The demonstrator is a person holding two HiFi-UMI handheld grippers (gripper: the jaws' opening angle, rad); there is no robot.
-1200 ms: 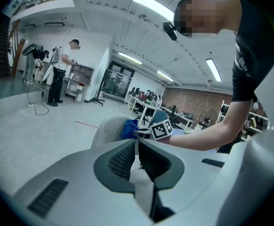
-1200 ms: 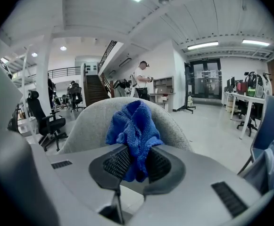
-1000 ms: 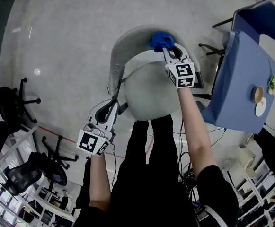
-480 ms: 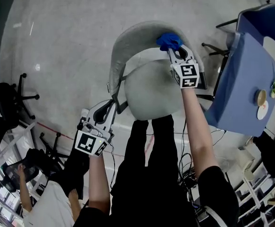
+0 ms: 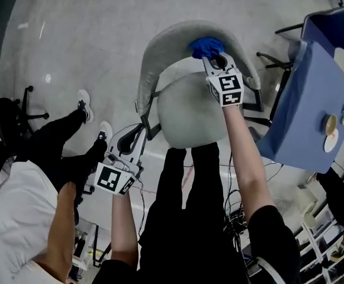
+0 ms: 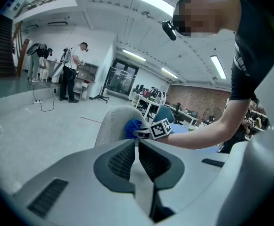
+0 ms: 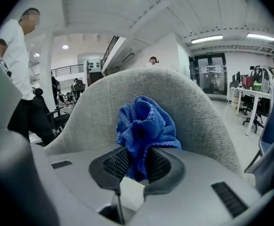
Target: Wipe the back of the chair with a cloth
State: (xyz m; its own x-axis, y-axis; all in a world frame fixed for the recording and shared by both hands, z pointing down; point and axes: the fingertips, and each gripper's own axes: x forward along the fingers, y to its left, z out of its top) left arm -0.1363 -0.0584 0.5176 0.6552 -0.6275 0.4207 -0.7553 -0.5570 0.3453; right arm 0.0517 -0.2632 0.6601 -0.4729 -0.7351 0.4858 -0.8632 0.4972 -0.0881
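Observation:
A grey upholstered chair [image 5: 160, 58] stands in front of me, its curved back [image 7: 174, 98] wrapping round a pale round seat [image 5: 189, 114]. My right gripper [image 5: 210, 57] is shut on a bunched blue cloth [image 5: 205, 46] and holds it against the inner face of the chair back near its top. In the right gripper view the blue cloth [image 7: 144, 128] bulges up from between the jaws, pressed on the grey fabric. My left gripper [image 5: 137, 139] hangs low at the chair's left side, jaws together with nothing in them; its view shows the chair back [image 6: 113, 126] and the right arm beyond.
A person in a white top and black trousers [image 5: 35, 182] stands close at my left. A blue-covered table [image 5: 308, 111] with small dishes is at the right, another chair [image 5: 331, 22] behind it. Black office chairs [image 5: 9, 123] stand at the far left. Cables lie on the floor.
The right gripper with the cloth has shifted slightly left along the chair back. A person has walked into view at the lower left. The left gripper has barely moved.

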